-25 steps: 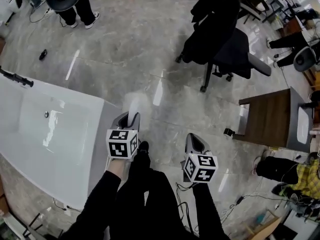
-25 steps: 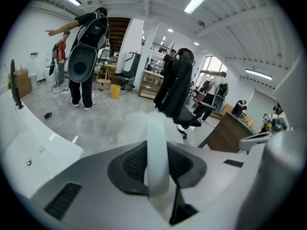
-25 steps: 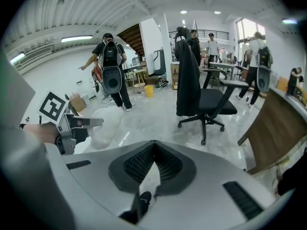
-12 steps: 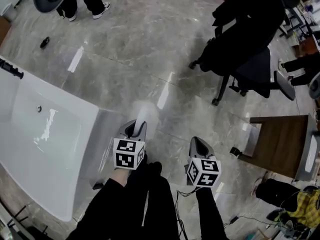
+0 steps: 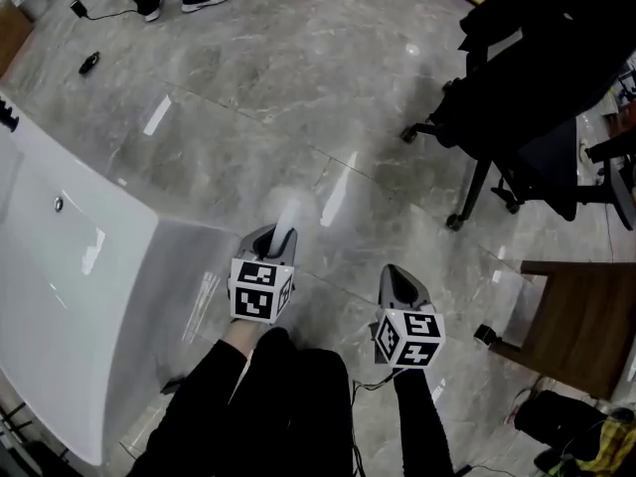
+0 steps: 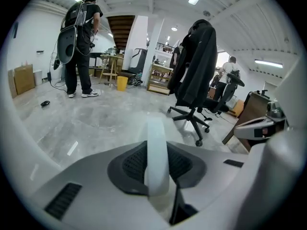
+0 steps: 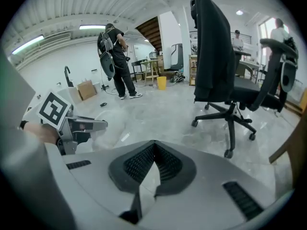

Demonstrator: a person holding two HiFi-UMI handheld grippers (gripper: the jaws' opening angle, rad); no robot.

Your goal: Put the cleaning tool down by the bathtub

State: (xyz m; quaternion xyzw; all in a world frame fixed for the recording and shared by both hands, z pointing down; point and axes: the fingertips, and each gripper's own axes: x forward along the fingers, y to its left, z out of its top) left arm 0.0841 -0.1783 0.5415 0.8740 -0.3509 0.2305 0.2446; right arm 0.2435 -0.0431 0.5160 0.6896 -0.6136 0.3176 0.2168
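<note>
Now left gripper [image 5: 270, 238] is clenched on the cleaning tool [image 6: 157, 152] handle, held just beside the bathtub [image 5: 149, 296]. Right gripper [image 5: 396, 278] is clenched on nothing. Best lower slowly to the floor [image 5: 298, 97] near the tub wall, w/ tool steady, then let go.

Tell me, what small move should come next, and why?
Probably lower the left gripper toward the floor beside the bathtub: its jaws clamp the white cleaning tool, which is not yet set down, and the tub's wall stands just to its left.
</note>
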